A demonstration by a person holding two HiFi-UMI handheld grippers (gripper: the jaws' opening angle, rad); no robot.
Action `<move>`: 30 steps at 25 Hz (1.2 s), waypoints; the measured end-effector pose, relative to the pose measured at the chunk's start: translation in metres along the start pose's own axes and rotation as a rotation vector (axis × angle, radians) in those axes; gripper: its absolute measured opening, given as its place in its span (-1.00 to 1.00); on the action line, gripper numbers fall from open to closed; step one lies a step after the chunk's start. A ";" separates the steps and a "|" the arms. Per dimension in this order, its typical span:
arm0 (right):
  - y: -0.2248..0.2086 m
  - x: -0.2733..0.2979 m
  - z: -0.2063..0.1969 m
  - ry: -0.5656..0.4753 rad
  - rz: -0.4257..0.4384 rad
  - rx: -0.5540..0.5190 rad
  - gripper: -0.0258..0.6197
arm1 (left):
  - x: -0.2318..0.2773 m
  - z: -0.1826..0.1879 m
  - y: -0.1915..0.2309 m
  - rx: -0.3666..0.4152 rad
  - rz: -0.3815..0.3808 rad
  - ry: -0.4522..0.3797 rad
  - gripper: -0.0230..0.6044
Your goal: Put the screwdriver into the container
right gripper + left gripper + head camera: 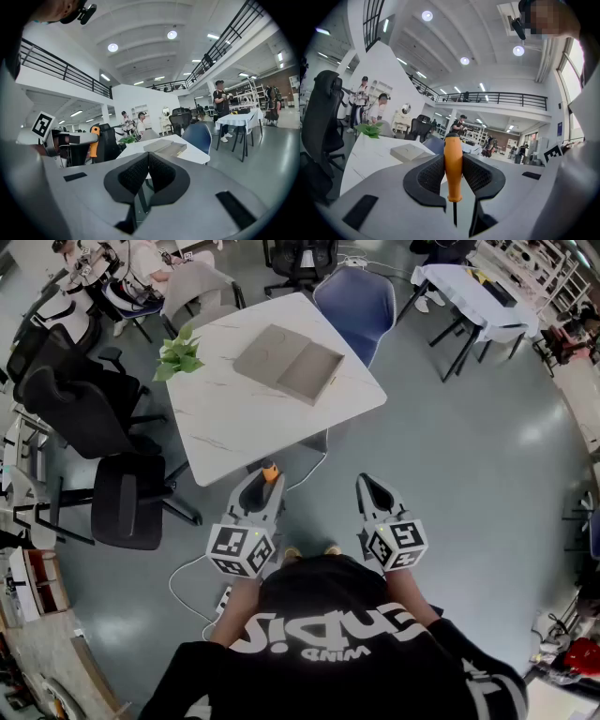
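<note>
L gripper [263, 486]: pads clamped on orange handle of screwdriver [453, 161]. Handle upright btwn the fingers, thin shaft pointing back below them. Prob light, stiff, smooth plastic, so could pivot in the pads; mid-handle hold looks right. Container [289, 363], an open box on white table [225, 423], sits well ahead of the fingertips. R gripper [148, 169]: jaws pressed together, nothing btwn. Count: 1 screwdriver, 1 container, 2 grippers.
</note>
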State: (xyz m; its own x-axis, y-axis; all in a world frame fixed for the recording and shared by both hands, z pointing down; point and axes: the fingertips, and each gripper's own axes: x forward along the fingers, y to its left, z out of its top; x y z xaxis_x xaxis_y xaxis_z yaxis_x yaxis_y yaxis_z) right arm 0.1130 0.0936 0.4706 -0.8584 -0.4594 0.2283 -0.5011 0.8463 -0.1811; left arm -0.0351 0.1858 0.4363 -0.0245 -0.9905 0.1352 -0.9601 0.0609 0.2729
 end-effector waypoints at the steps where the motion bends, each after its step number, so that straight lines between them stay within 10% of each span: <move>1: -0.001 0.001 0.000 -0.001 0.001 -0.004 -0.88 | 0.001 0.000 0.000 0.005 0.003 -0.002 -0.53; 30: -0.076 -0.024 -0.020 0.062 -0.005 -0.036 -0.88 | 0.010 -0.040 -0.028 0.016 0.103 0.014 -0.53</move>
State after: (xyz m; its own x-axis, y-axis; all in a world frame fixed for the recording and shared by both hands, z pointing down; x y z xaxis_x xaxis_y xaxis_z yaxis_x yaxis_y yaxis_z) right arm 0.1743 0.0459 0.4982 -0.8467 -0.4474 0.2881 -0.5005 0.8534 -0.1457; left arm 0.0027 0.1788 0.4682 -0.1191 -0.9773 0.1752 -0.9571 0.1600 0.2416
